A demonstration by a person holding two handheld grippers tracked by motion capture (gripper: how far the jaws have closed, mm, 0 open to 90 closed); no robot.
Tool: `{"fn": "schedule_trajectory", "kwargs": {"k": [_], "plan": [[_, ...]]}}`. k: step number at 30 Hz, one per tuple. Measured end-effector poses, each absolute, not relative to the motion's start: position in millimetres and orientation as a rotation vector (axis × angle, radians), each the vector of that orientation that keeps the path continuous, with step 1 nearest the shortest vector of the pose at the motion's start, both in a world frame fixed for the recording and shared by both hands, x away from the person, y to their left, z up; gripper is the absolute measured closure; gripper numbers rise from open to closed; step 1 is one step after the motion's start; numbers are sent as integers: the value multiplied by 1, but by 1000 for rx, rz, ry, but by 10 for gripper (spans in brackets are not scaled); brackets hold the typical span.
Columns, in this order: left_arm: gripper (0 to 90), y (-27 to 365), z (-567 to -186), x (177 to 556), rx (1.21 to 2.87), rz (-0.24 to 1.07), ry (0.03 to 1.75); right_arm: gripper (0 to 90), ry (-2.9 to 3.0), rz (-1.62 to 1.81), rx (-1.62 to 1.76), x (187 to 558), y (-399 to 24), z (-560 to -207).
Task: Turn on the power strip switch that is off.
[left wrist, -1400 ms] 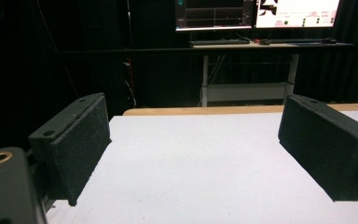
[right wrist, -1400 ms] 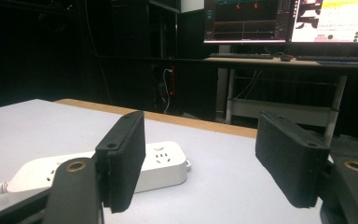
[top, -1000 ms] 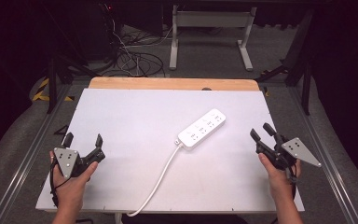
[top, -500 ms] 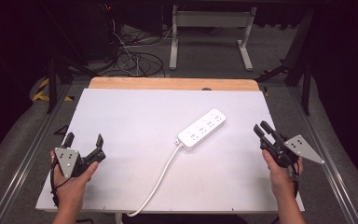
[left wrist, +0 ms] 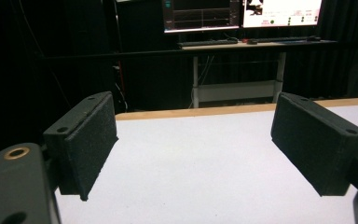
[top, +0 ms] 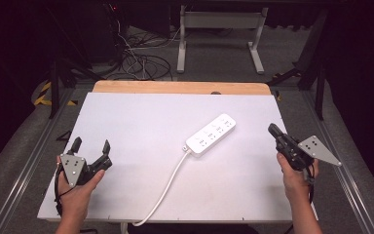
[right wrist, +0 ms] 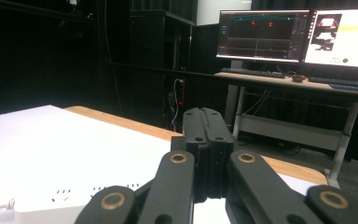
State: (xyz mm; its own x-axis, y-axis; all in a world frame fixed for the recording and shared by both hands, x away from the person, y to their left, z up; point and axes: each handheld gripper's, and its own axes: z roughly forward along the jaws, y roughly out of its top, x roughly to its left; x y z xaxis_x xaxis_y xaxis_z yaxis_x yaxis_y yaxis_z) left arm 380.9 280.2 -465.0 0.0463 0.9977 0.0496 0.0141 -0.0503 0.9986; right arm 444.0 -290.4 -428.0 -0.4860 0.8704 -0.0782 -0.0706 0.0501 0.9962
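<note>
The white, matt, smooth board (top: 141,126) covers the tabletop; a bare light-wood strip (top: 175,87) shows along its far edge in the upper centre. The white power strip (top: 210,134) at centre looks like smooth, slightly glossy plastic. The left gripper (left wrist: 193,140) carries black, rough, foam-like pads (left wrist: 94,144). The right gripper (right wrist: 205,154) has matt black links with brass-coloured rivets (right wrist: 178,158).

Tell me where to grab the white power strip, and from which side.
Grip the power strip across its narrow width near the middle, coming from above. It lies flat and diagonal, so turn the fingers square to its long sides. The open left gripper looks readier; the right gripper is shut.
</note>
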Motion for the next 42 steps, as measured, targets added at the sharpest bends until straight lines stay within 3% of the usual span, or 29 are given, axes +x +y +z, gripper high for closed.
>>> {"fn": "schedule_trajectory", "kwargs": {"k": [11,22,42], "plan": [[149,280,-465,381,1282,1204,1161,900,1639,1499,786,453,-277,-410],[150,280,-465,382,1283,1206,1157,900,1815,1427,717,470,-238,-390],[151,280,-465,383,1290,1210,1156,900,2166,1271,657,509,-144,-409]]}}
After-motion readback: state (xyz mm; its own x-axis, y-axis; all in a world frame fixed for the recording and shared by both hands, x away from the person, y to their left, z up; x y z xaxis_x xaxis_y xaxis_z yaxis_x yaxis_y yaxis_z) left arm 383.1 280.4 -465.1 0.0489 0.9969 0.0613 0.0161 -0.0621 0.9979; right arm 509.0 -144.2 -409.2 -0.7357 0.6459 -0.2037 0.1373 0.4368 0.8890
